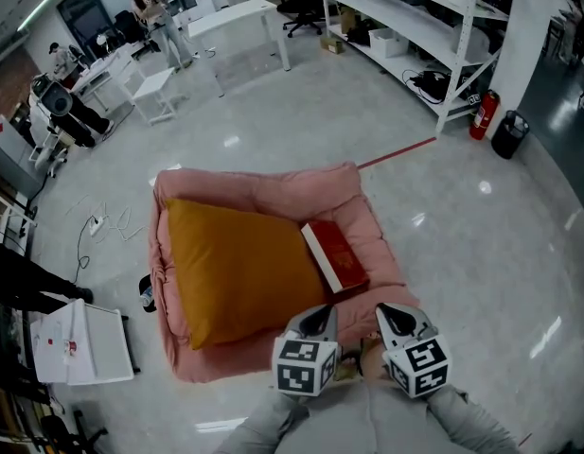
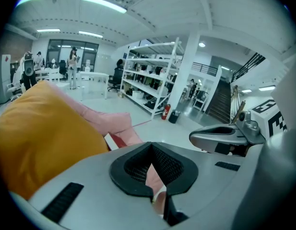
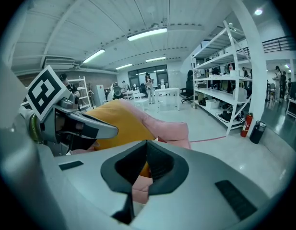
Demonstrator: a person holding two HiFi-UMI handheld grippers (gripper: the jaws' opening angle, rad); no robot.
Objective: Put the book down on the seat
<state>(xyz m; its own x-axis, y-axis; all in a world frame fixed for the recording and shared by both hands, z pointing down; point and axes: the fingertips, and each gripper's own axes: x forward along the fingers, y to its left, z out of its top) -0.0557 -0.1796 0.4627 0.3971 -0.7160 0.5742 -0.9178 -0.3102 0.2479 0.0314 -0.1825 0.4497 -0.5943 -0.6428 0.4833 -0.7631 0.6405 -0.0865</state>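
**Book flat on the pink seat, both grippers empty**

We saw the red book [image 1: 336,256] lying flat on the right side of the pink seat [image 1: 263,192], which sat on the grey floor [image 1: 462,244]. The book's long edge lay just beside the orange pillow [image 1: 235,268] that filled the seat's left and middle, and its white page edge faced that pillow. Nothing touched the book.

We held the left gripper [image 1: 319,318] and the right gripper [image 1: 394,318] side by side over the near edge of the seat, both pointing toward the book but apart from it. In the left gripper view, the jaws were closed together with nothing between them. The right gripper view showed the same: jaws together and empty, with only the pink cushion and a bit of the orange pillow visible beyond the tips.

Farther off, a strip of red line [image 1: 396,154] ran across the floor from the seat's far corner toward a white shelf unit [image 1: 415,26]. A red fire extinguisher [image 1: 483,114] and a black bin [image 1: 508,133] stood by the shelf's end.
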